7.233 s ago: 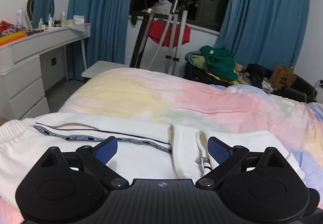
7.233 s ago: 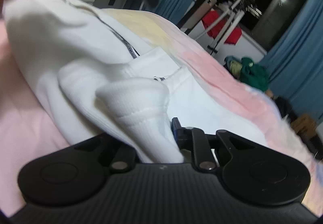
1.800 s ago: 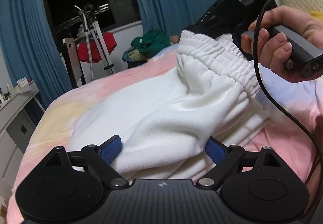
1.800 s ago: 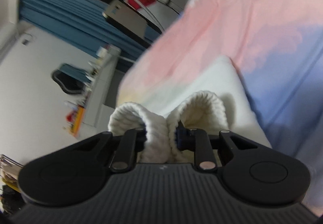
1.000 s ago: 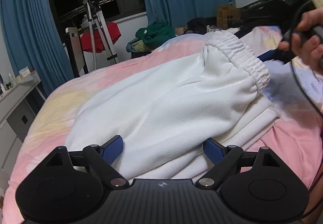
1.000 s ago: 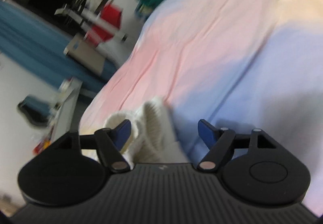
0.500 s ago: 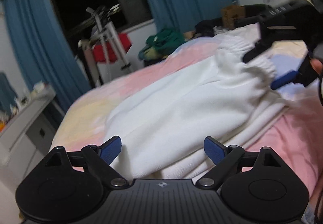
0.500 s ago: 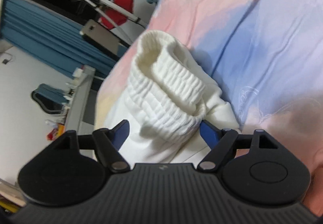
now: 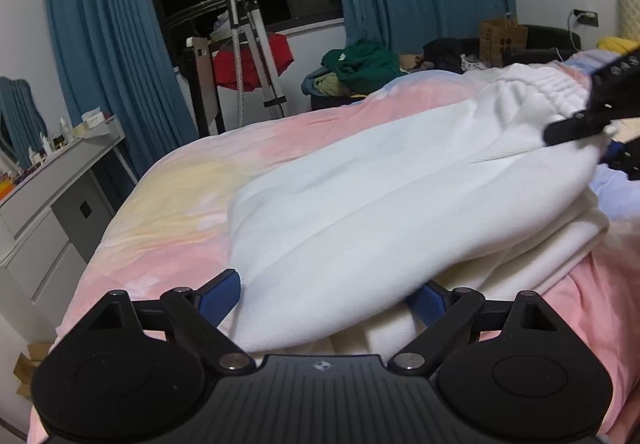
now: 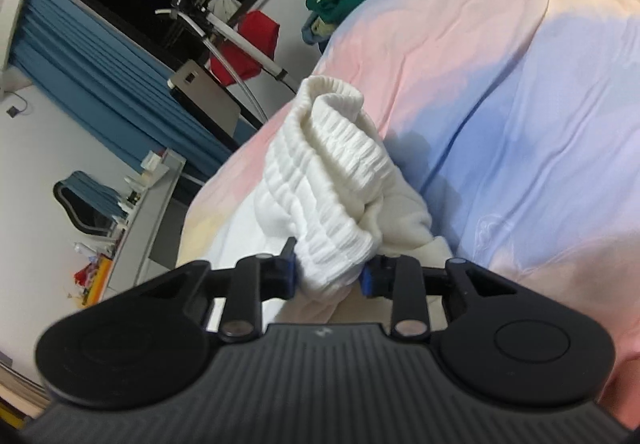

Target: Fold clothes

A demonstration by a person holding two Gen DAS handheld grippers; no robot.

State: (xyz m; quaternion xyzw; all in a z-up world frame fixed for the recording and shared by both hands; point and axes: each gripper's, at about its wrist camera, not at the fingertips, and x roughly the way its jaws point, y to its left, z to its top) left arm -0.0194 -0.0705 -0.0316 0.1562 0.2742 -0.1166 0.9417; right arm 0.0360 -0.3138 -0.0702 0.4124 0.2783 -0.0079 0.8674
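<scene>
White trousers [image 9: 380, 195] lie folded on the pastel bedspread [image 9: 180, 211]. My left gripper [image 9: 326, 298] is open, its blue pads either side of the folded near end, which bulges between them. My right gripper [image 10: 330, 272] is closing on the ribbed elastic waistband [image 10: 332, 171], with the pads pressing its bunched end. It also shows in the left wrist view [image 9: 592, 119] at the far right, at the waistband [image 9: 536, 83].
A white dresser [image 9: 44, 199] stands left of the bed. A clothes rack with a red garment [image 9: 250, 59] and blue curtains [image 9: 108, 55] are at the window. A pile of clothes [image 9: 360, 67] lies beyond the bed's far edge.
My right gripper let go of the waistband, drew back, then came in and closed on it again. My left gripper stayed open at the folded end.
</scene>
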